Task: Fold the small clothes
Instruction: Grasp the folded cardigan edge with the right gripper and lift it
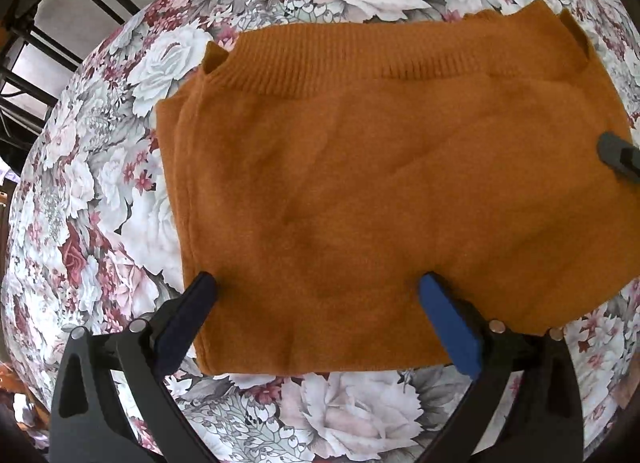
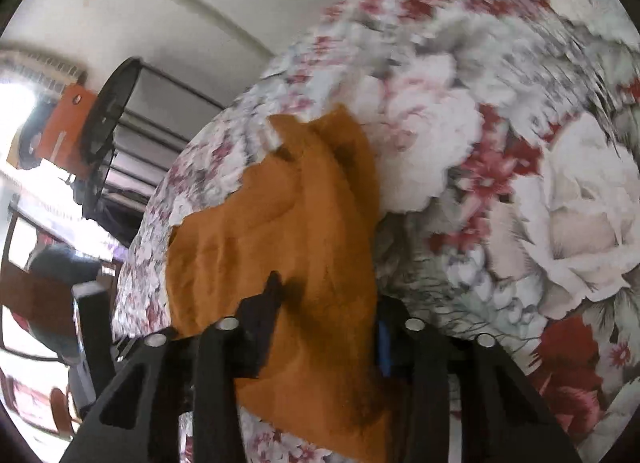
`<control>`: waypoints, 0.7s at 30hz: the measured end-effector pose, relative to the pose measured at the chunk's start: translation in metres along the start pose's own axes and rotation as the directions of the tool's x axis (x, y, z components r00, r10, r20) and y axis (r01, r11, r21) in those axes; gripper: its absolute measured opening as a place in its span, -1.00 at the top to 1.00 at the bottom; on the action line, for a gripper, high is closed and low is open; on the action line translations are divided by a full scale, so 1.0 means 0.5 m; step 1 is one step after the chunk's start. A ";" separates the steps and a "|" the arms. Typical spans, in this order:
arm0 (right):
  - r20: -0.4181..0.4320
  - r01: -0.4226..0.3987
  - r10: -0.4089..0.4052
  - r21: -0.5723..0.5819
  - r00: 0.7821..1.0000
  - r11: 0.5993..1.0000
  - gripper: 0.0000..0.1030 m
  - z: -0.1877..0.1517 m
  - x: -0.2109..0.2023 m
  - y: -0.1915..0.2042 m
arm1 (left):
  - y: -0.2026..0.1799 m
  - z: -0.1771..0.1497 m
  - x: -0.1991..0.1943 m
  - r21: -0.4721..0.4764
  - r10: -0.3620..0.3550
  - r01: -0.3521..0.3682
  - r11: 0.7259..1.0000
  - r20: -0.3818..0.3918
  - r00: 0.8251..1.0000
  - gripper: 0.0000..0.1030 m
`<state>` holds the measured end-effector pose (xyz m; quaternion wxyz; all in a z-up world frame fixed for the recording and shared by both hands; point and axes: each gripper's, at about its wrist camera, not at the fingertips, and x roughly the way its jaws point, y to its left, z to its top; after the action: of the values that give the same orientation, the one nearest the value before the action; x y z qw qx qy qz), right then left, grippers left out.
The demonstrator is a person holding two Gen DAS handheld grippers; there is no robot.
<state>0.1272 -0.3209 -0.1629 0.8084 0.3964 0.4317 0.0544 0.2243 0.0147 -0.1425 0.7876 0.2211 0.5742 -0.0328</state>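
Note:
An orange knitted sweater [image 1: 380, 191] lies folded and flat on the floral cloth [image 1: 120, 191], its ribbed band toward the far side. My left gripper [image 1: 318, 287] is open, its blue-padded fingers [image 1: 444, 319] spread above the sweater's near edge, holding nothing. The tip of my right gripper [image 1: 618, 155] shows at the sweater's right edge. In the right wrist view the right gripper [image 2: 326, 315] is shut on a bunched part of the sweater [image 2: 280, 231], with the cloth pinched between its fingers [image 2: 264, 303].
The floral cloth [image 2: 520, 183] covers a round table. Dark metal bars [image 1: 36, 43] stand beyond the table's left edge. A black fan [image 2: 104, 131] and an orange box [image 2: 68, 119] stand off the table to the left.

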 end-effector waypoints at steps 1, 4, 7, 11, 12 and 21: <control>-0.011 -0.033 0.033 0.048 0.999 0.998 0.03 0.000 0.009 -0.019 | -0.003 -0.001 -0.001 0.005 0.004 -0.004 1.000 0.001 1.000 -0.92; -0.001 -0.061 0.061 0.092 0.998 0.994 0.08 0.001 0.006 -0.035 | -0.018 -0.002 -0.009 0.009 0.013 -0.013 1.000 0.002 1.000 -0.92; 0.005 0.003 -0.003 0.051 1.000 0.999 0.38 -0.006 0.005 -0.012 | -0.025 -0.004 -0.015 -0.004 0.003 -0.003 1.000 -0.003 1.000 -0.92; 0.045 0.004 -0.005 0.017 0.999 1.000 0.53 0.001 -0.024 0.046 | -0.014 0.001 -0.024 -0.025 0.004 -0.004 1.000 0.011 1.000 -0.92; 0.055 -0.003 0.003 0.006 0.999 1.000 0.54 0.005 -0.031 0.060 | -0.007 0.003 -0.028 -0.028 0.007 -0.007 1.000 0.018 1.000 -0.92; 0.039 -0.003 0.004 -0.035 0.999 0.999 0.54 0.001 -0.048 0.156 | 0.036 0.010 -0.057 -0.093 -0.044 0.048 0.995 0.038 0.998 -0.92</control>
<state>0.1325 -0.2782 -0.0936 0.8234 0.3837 0.4143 0.0557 0.2244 0.0232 -0.1093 0.8064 0.1699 0.5658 -0.0278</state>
